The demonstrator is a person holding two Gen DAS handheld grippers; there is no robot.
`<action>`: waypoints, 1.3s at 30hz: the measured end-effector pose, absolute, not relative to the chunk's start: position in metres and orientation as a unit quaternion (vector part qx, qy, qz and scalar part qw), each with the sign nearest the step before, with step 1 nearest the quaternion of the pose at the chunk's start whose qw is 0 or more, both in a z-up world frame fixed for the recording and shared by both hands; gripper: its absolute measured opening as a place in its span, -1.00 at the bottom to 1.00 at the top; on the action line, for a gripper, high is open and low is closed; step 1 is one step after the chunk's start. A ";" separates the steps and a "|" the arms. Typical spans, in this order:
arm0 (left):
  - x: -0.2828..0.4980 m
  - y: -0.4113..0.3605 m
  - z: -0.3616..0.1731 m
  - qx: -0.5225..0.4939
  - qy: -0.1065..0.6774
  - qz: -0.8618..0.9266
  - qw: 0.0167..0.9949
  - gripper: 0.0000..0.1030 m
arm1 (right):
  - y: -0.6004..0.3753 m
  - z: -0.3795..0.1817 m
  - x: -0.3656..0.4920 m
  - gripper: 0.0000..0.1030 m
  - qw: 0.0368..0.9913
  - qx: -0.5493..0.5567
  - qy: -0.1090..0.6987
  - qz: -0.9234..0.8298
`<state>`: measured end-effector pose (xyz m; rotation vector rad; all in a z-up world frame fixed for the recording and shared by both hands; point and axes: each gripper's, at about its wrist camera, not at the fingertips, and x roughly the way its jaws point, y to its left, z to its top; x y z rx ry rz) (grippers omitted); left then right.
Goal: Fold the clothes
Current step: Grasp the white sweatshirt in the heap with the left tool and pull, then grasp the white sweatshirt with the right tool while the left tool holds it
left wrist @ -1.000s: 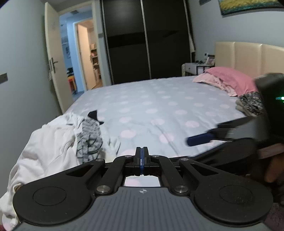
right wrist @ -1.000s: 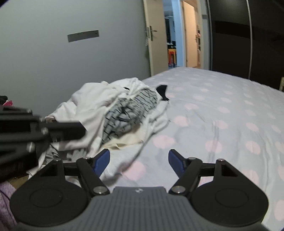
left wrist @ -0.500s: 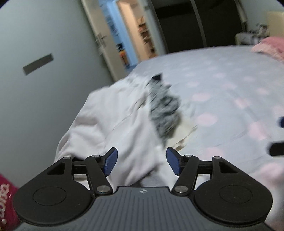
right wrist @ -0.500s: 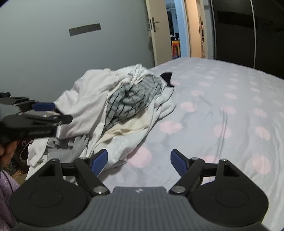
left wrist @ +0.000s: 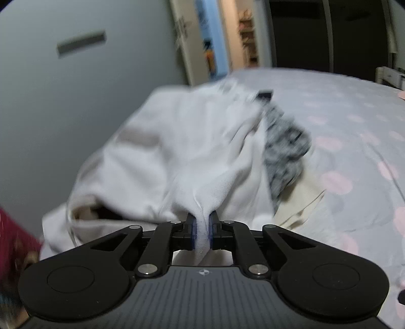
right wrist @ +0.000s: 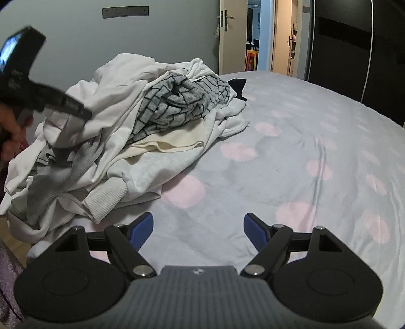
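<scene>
- Left gripper (left wrist: 201, 231) clamped on a pinch of white garment (left wrist: 177, 151), cloth bunched between the blue pads and spilling out below them.
- Right gripper (right wrist: 198, 229) wide open, holding nothing, hovering over bare spotted bedsheet (right wrist: 316, 141) just beside the heap.
- Clothes pile (right wrist: 121, 131) heaped at the bed's near-left corner: white tops, a grey checked garment (right wrist: 177, 103) on top, a cream piece (right wrist: 164, 145) under it, a ribbed grey cuff (right wrist: 106, 200) at the front edge, a small dark item (right wrist: 238, 87) at the far side.
- Nothing in the heap visibly folded; pile loose and tangled.
- Looks like one white piece being drawn out of the heap, judging by the cloth pulled taut toward the left pads.
- To do it well: pull slow and level, so the checked garment riding on top slides off rather than tumbling to the floor.
- Second grip wanted from the free right side, on a hem or shoulder well apart from the pinch, for spreading flat on the open sheet to the right.
- Worth watching for sleeves snagged under neighbouring pieces.
- Writing: none readable; a small emblem (right wrist: 198, 271) on the gripper body, too small to make out; a grey wall plate (right wrist: 125, 12), no legible text.
- Left view heavily blurred, fine detail lost.
</scene>
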<state>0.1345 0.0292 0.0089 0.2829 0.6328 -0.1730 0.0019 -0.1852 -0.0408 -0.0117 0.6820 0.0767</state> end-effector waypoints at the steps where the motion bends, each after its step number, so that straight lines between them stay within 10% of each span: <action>1: 0.127 0.025 0.016 0.148 0.293 -0.095 0.940 -0.88 | -0.186 -0.041 0.002 0.57 0.941 -0.003 0.335 0.039; 25: -0.063 -0.070 0.078 0.228 0.279 -0.415 0.836 -0.89 | -0.263 0.043 -0.044 0.57 0.936 0.155 0.317 -0.014; 39: 0.005 -0.024 0.075 0.260 0.307 -0.327 0.855 -0.15 | -0.236 0.004 -0.004 0.56 0.907 0.126 0.402 0.022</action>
